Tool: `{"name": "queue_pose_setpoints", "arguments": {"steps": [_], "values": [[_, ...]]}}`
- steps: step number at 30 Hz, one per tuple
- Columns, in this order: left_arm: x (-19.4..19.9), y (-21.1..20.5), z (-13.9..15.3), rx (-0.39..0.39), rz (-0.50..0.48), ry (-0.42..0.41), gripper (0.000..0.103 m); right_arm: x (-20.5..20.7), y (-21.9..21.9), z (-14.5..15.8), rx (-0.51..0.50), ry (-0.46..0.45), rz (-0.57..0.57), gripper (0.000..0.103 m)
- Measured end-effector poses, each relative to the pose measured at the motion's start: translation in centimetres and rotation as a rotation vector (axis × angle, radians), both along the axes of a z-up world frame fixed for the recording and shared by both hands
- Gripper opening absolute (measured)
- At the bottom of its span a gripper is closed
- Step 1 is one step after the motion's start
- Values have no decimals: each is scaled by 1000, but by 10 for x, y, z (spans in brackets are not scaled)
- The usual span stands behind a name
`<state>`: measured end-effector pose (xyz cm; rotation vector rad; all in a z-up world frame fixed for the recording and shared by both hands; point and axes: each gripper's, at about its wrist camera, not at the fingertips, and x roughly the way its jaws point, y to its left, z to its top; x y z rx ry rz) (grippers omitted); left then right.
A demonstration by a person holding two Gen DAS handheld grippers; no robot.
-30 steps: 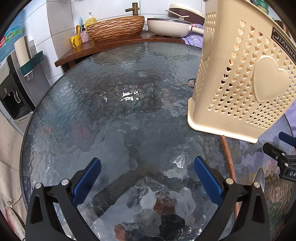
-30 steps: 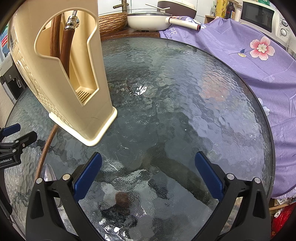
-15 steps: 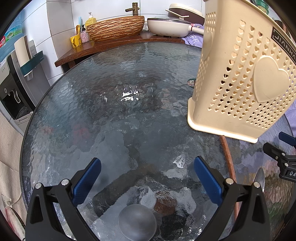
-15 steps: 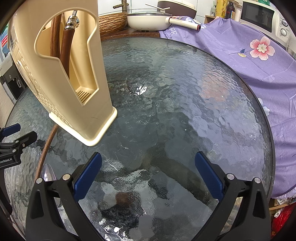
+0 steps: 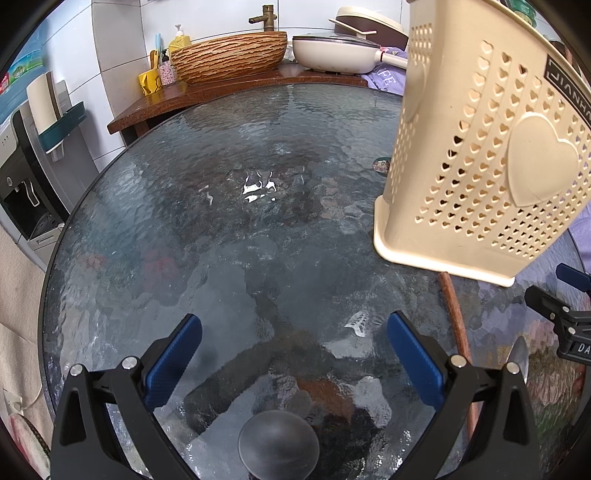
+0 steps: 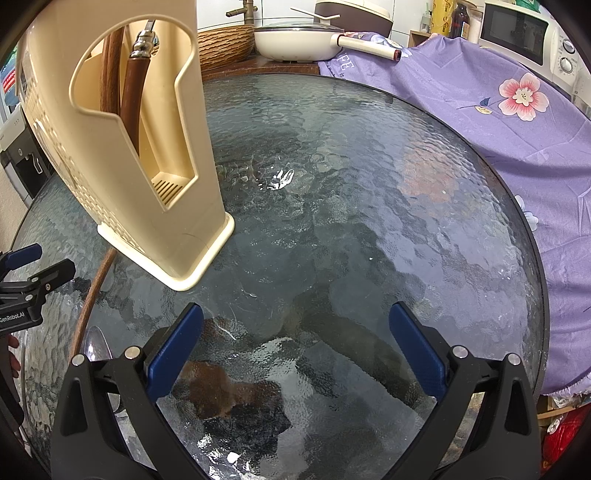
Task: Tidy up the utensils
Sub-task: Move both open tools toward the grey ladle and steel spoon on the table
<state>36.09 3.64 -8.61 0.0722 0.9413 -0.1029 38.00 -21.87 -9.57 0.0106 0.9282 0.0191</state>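
Both grippers hovered over the glass table [image 5: 192, 221], jaws wide apart, gripping nothing: left gripper [image 5: 293, 338], right gripper [image 6: 295, 336]. Cream holder [image 6: 147, 155] stood upright on the table between them. Two brown handles [image 6: 131, 96] stood inside it. One spoon [image 6: 94, 295] lay flat on the glass just beside the holder's base, bowl toward the camera. Dark round object [image 5: 277, 448] sat low in left view; could not identify.

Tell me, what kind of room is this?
Most likely a home kitchen or dining corner. A round textured-glass table carries a cream perforated plastic utensil holder; behind it a cream lidded frying pan sits on a wooden counter, and a white microwave oven stands at the back right.
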Motion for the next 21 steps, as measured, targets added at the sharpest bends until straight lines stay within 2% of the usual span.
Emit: {"name": "queue_pose_setpoints", "arguments": {"steps": [13, 15, 18, 21], "values": [[1, 2, 1, 2, 19, -3, 97, -1, 0, 2, 8, -5, -6, 99], [-6, 9, 9, 48, 70, -57, 97, -13, -4, 10, 18, -59, -30, 99], [-27, 18, 31, 65, 81, -148, 97, -37, -5, 29, 2, -153, -52, 99], [-59, 29, 55, 79, 101, -212, 97, -62, 2, 45, 39, -181, -17, 99]]}}
